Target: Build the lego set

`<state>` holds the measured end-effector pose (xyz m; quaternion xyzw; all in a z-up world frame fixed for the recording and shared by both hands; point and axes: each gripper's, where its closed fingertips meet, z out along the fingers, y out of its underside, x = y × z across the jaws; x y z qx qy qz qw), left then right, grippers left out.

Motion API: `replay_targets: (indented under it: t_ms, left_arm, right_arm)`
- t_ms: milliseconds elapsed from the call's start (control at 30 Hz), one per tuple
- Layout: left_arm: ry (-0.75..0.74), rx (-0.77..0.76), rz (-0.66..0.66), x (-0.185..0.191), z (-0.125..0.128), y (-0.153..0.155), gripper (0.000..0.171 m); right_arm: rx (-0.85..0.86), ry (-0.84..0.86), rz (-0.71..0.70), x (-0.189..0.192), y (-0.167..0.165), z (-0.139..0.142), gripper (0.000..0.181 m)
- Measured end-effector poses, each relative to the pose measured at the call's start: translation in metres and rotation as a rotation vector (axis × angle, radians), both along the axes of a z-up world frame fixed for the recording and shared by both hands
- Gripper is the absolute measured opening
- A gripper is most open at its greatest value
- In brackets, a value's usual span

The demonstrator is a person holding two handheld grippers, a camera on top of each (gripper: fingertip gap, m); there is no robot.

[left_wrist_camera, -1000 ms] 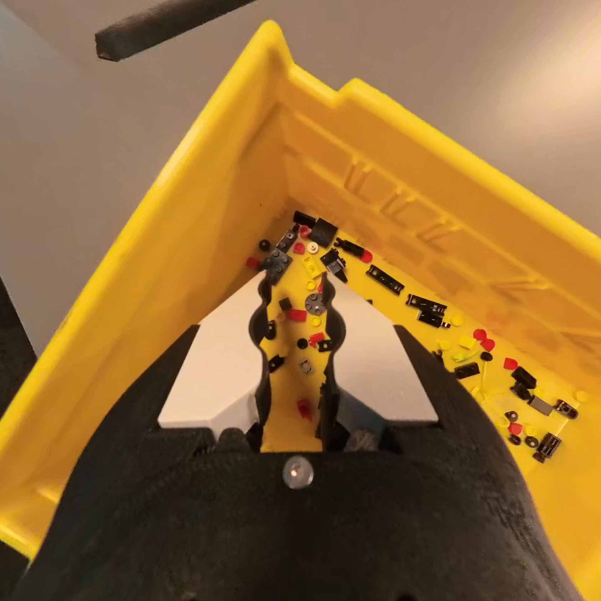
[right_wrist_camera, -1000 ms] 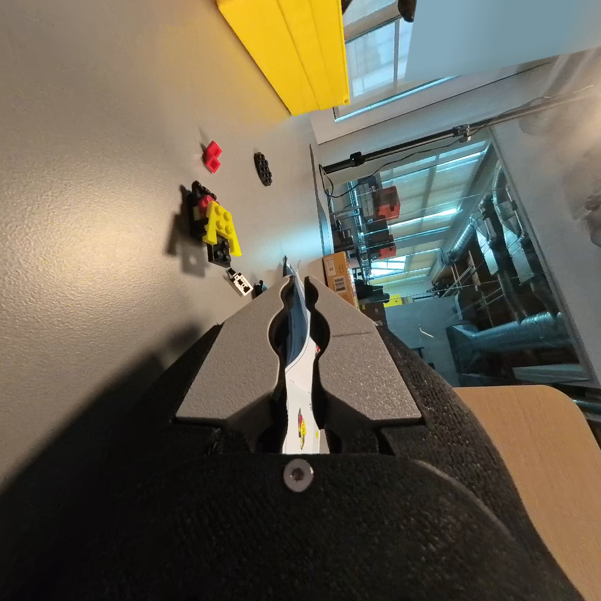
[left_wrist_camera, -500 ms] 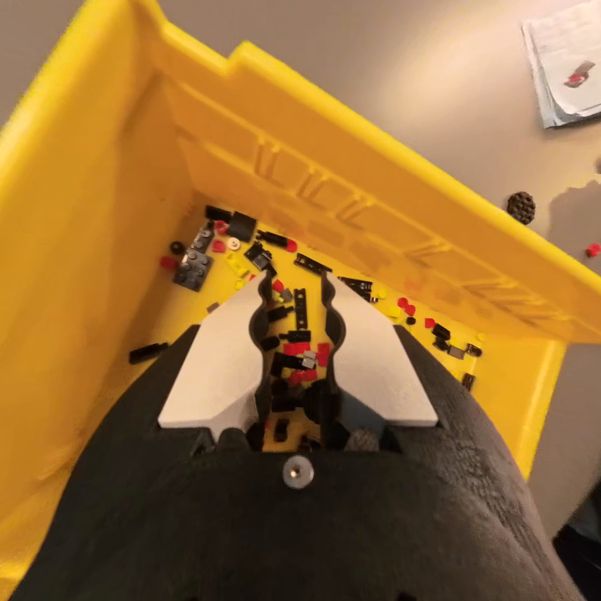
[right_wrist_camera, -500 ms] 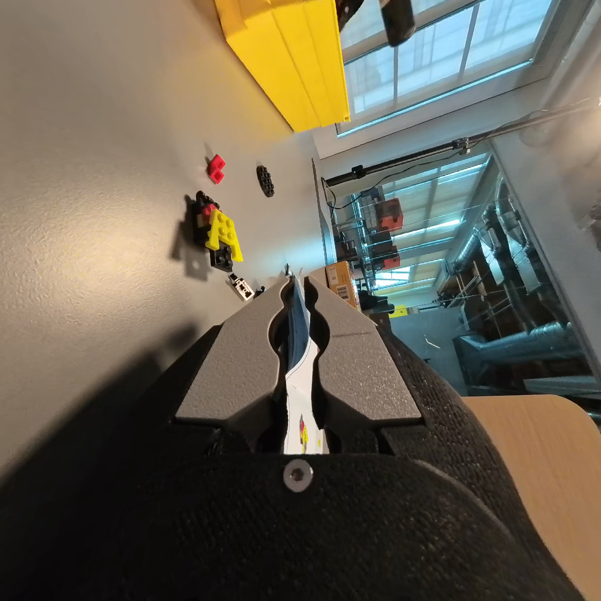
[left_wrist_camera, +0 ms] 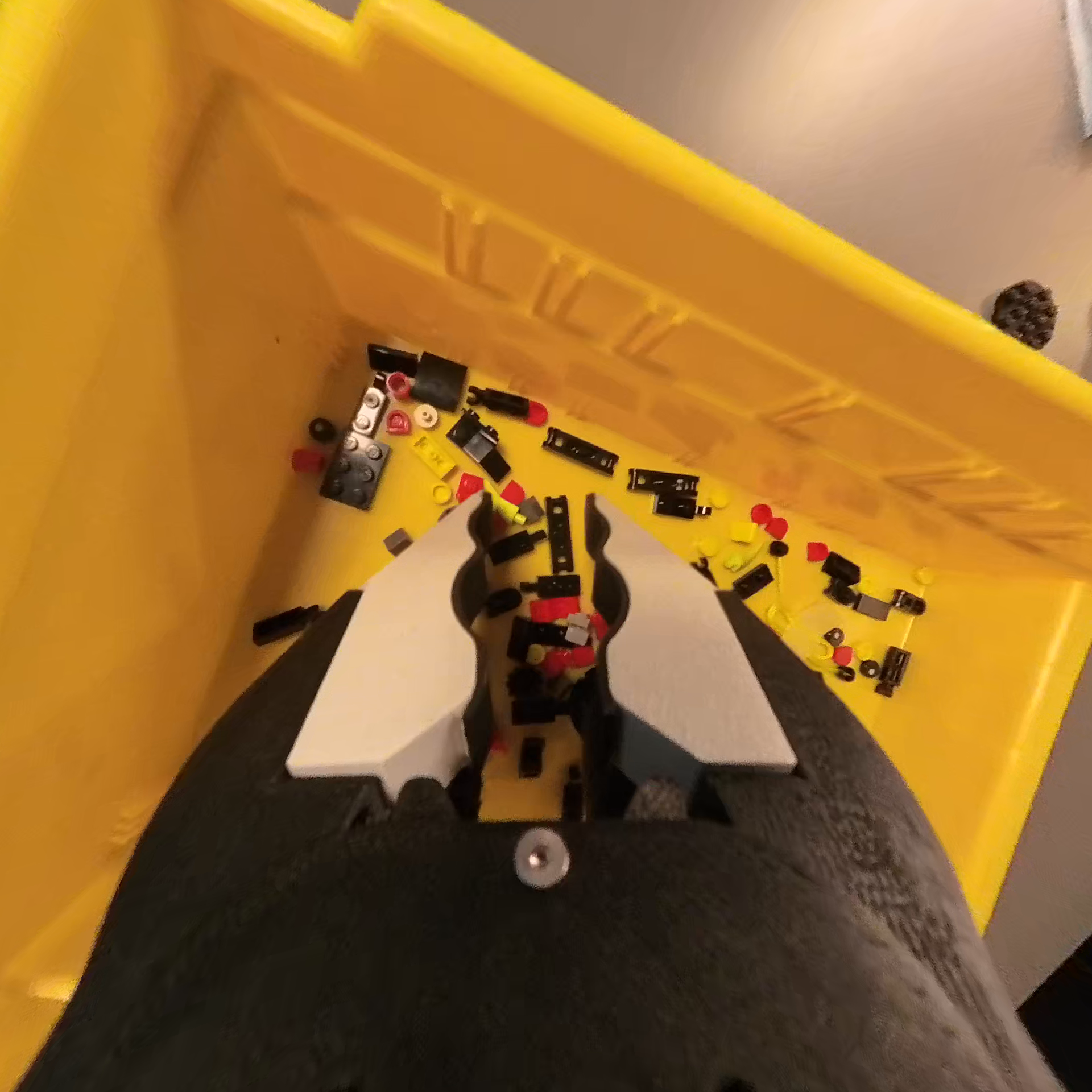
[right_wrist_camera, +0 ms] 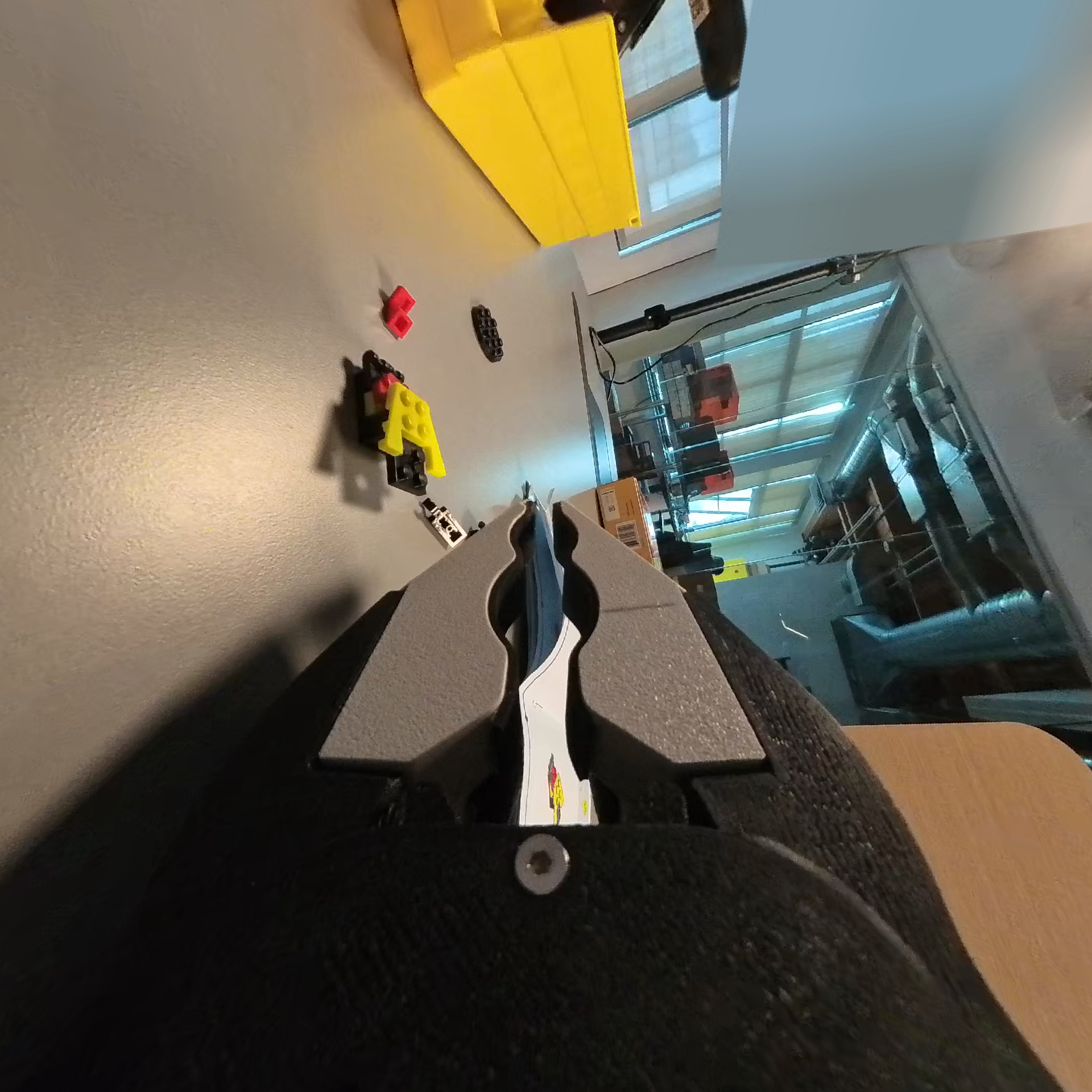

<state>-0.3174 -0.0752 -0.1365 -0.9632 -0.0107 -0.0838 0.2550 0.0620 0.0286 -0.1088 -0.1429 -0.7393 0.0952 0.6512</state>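
Note:
My left gripper (left_wrist_camera: 536,502) is open and empty inside the yellow bin (left_wrist_camera: 591,236), hovering over a heap of small black, red and yellow lego pieces (left_wrist_camera: 555,638) on the bin floor. A black studded plate (left_wrist_camera: 354,473) lies in the bin's far left corner. My right gripper (right_wrist_camera: 542,507) is shut on the white instruction booklet (right_wrist_camera: 549,679), held on its side over the grey table. Ahead of it on the table stands the partly built model (right_wrist_camera: 402,425), black and red with a yellow wedge plate on top.
A red corner piece (right_wrist_camera: 399,310), a round black plate (right_wrist_camera: 487,334) and a small black-and-white piece (right_wrist_camera: 443,523) lie near the model. The yellow bin (right_wrist_camera: 532,118) stands beyond them. A light wooden surface (right_wrist_camera: 975,886) is on the right. The round black plate also shows outside the bin (left_wrist_camera: 1024,310). Spacing between my two grippers at the tips: around 40 cm.
My left gripper has shifted from the bin's far corner toward the heap of pieces in the middle, still open. My right gripper has drawn back slightly, still holding the booklet.

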Motion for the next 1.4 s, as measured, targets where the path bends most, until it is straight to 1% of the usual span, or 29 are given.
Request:
replay_targets:
  t_ms: [200, 267, 333, 400, 467, 567, 600, 667, 733, 767, 867, 933, 967, 1033, 1067, 1133, 1167, 1233, 1267, 1400]
  left_arm:
    - [0.030, -0.056, -0.013, -0.001, -0.008, -0.007, 0.030]
    - [0.042, -0.057, -0.022, 0.000, -0.007, -0.007, 0.030]
    - [0.063, -0.075, -0.003, -0.002, -0.005, -0.008, 0.025]
    - [0.080, -0.138, 0.008, -0.003, -0.005, -0.015, 0.024]
    - [0.123, -0.212, -0.009, -0.002, -0.005, -0.026, 0.024]
    - [0.186, -0.272, -0.013, -0.001, -0.009, -0.035, 0.025]
    - [0.214, -0.303, 0.001, -0.004, -0.012, -0.039, 0.029]
    - [0.290, -0.405, 0.005, -0.010, -0.015, -0.055, 0.029]
    - [0.400, -0.494, -0.005, -0.019, -0.011, -0.073, 0.029]
    - [0.425, -0.508, -0.010, -0.019, -0.008, -0.077, 0.029]
    - [0.359, -0.435, -0.016, -0.009, 0.001, -0.072, 0.029]
    - [0.340, -0.410, -0.006, -0.013, 0.006, -0.071, 0.028]
    - [0.332, -0.392, -0.001, -0.015, 0.008, -0.070, 0.024]
    - [0.233, -0.364, 0.003, -0.009, 0.006, -0.066, 0.018]
    - [0.212, -0.350, -0.007, -0.009, 0.005, -0.064, 0.017]
    - [0.247, -0.343, -0.033, -0.016, 0.002, -0.063, 0.017]
    - [0.255, -0.357, -0.018, -0.020, 0.000, -0.064, 0.019]
    - [0.210, -0.373, 0.017, -0.019, -0.005, -0.065, 0.028]
    - [0.195, -0.382, 0.022, -0.018, -0.008, -0.066, 0.029]
    - [0.235, -0.414, 0.028, -0.022, -0.011, -0.069, 0.030]
  right_arm:
    - [-0.003, -0.004, 0.002, -0.001, -0.001, -0.001, 0.003]
    - [-0.002, -0.005, 0.000, -0.001, -0.001, -0.001, 0.003]
    - [0.002, -0.005, -0.003, -0.002, -0.001, -0.001, 0.003]
    - [0.002, -0.005, -0.006, -0.002, 0.000, -0.002, 0.003]
    - [-0.003, -0.005, -0.010, -0.003, 0.000, -0.001, 0.003]
    - [-0.010, -0.002, -0.011, -0.003, 0.001, -0.001, 0.003]
    - [-0.012, -0.002, -0.011, -0.003, 0.001, -0.001, 0.003]
    - [-0.013, -0.004, -0.010, -0.003, 0.001, -0.001, 0.003]
    - [-0.014, -0.004, -0.008, -0.003, 0.000, -0.001, 0.003]
    - [-0.014, -0.004, -0.006, -0.003, 0.000, -0.001, 0.003]
    - [-0.016, -0.005, -0.003, -0.003, -0.001, -0.001, 0.003]
    - [-0.015, -0.004, -0.001, -0.003, -0.002, -0.001, 0.003]
    - [-0.016, -0.005, 0.000, -0.003, -0.002, -0.001, 0.003]
    - [-0.017, -0.007, 0.001, -0.003, -0.002, -0.002, 0.003]
    - [-0.018, -0.009, 0.002, -0.003, -0.003, -0.002, 0.003]
    - [-0.017, -0.010, 0.002, -0.003, -0.003, -0.002, 0.003]
    - [-0.016, -0.010, 0.002, -0.003, -0.003, -0.002, 0.003]
    - [-0.016, -0.009, 0.003, -0.003, -0.003, -0.002, 0.003]
    - [-0.017, -0.009, 0.003, -0.002, -0.003, -0.002, 0.003]
    - [-0.017, -0.010, 0.005, -0.002, -0.004, -0.002, 0.003]
